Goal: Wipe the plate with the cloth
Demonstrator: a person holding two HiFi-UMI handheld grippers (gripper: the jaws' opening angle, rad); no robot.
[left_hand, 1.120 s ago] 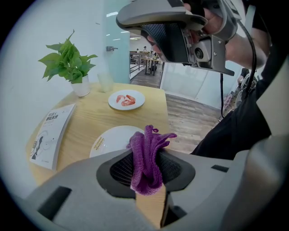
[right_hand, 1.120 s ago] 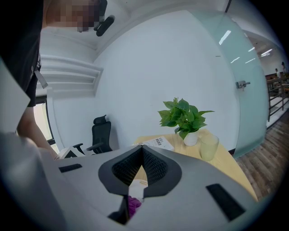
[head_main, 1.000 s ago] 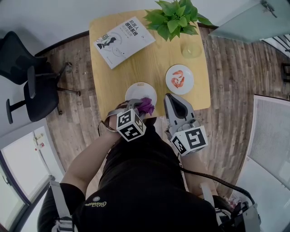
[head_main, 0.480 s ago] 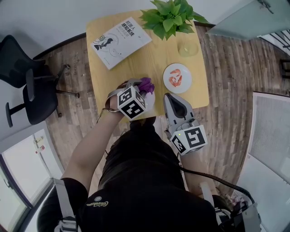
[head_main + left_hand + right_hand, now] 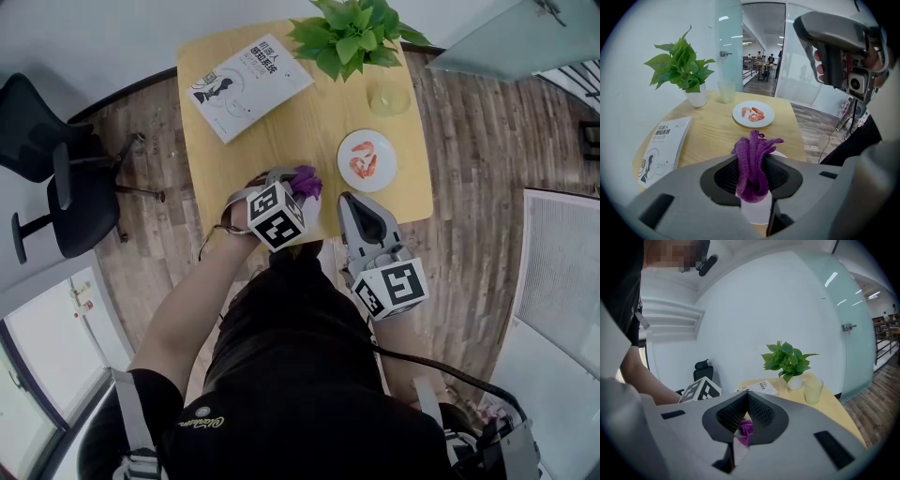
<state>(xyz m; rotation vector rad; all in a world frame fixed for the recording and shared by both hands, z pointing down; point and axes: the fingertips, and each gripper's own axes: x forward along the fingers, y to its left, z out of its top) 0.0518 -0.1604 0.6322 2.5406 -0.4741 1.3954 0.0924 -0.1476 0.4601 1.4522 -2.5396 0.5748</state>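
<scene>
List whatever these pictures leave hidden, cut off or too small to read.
Plate: left gripper view, mostly covered by the left tool and the cloth it grips; whether cloth touches plate is hidden.
Plate, head view: almost wholly under the left tool.
Book: head view, print too small to read.
Glass: head view, too small to tell its contents.
</scene>
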